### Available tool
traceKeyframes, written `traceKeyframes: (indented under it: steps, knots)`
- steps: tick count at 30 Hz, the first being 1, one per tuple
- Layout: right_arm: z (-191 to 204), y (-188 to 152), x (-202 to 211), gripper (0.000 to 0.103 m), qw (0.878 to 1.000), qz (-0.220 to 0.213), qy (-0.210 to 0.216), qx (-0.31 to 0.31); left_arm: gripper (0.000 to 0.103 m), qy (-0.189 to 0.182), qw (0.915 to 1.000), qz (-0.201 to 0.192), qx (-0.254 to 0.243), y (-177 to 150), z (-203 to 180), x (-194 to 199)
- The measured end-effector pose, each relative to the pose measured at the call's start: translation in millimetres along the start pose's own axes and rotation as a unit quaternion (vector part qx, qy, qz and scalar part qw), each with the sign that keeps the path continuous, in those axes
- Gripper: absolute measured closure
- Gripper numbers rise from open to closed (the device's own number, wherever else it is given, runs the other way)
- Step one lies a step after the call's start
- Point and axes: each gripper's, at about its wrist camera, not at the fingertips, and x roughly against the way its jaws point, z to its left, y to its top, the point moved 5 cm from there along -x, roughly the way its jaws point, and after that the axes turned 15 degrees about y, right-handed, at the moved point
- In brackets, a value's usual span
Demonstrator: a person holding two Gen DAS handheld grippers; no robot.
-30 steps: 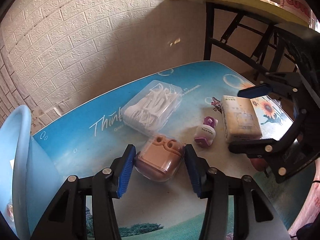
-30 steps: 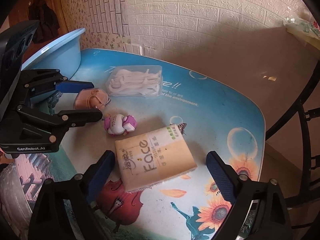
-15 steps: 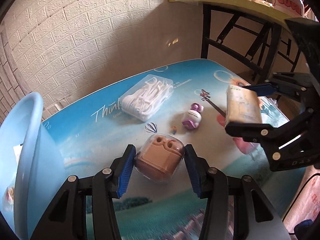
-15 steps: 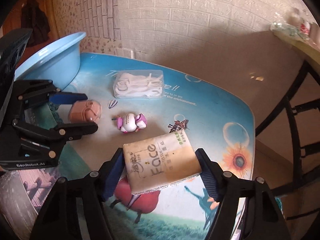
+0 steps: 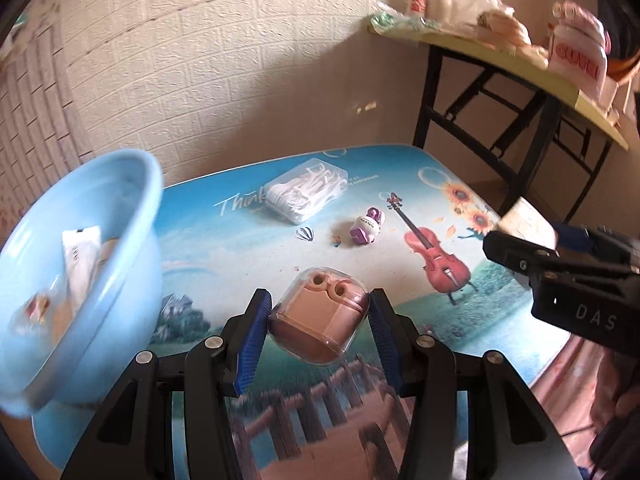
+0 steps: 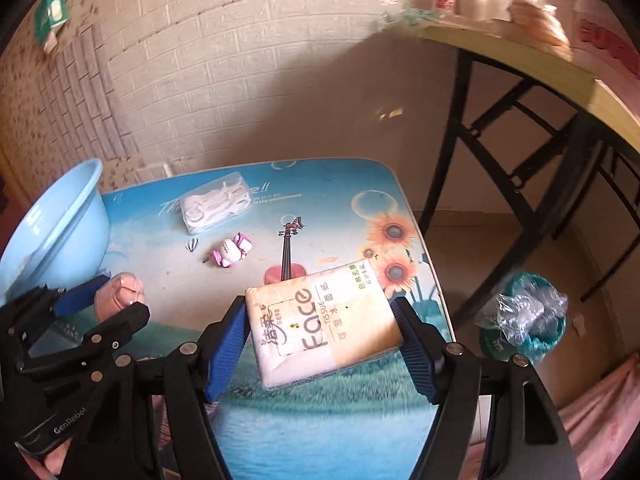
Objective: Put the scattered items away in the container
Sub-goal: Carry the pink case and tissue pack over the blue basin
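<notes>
We see a low table (image 5: 224, 248) with a printed top of sky, violin and sunflowers. On it rest a light-blue basin (image 5: 132, 240) at the left edge, a clear box of white floss picks (image 5: 306, 193) toward the far side, and a small pink-and-white toy (image 5: 365, 230) just right of centre.

One basin (image 5: 132, 216), four loose items, two hand-held grippers.

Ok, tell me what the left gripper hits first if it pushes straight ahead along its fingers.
Probably the printed tabletop, short of the small pink-and-white toy. The left gripper points steeply down, already clamping the pink case. Depth is uncertain.
</notes>
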Motion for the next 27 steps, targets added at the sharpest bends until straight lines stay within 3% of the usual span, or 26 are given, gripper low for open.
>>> traceKeyframes:
  steps: [8, 14, 23, 27]
  knots:
    - [27.1, -17.1, 31.4, 0.031, 0.998, -0.039, 0.003, -0.038, 0.055, 0.000, 0.9988, -0.022, 0.043, -6.7, 15.8, 37.7]
    - [47.3, -38.8, 31.8, 0.031, 0.999, -0.030, 0.004, -0.030, 0.055, 0.003, 0.9980, -0.016, 0.061, -22.5, 24.9, 45.9]
    - [70.1, -32.5, 59.5, 0.031, 0.999, -0.048, -0.012, -0.009, 0.055, 0.008, 0.9962, -0.038, 0.078, -18.0, 46.4, 69.4]
    - [79.0, -34.5, 60.5, 0.031, 0.999, -0.045, -0.011, -0.003, 0.055, 0.009, 0.9962, -0.030, 0.081, -23.4, 51.8, 69.7]
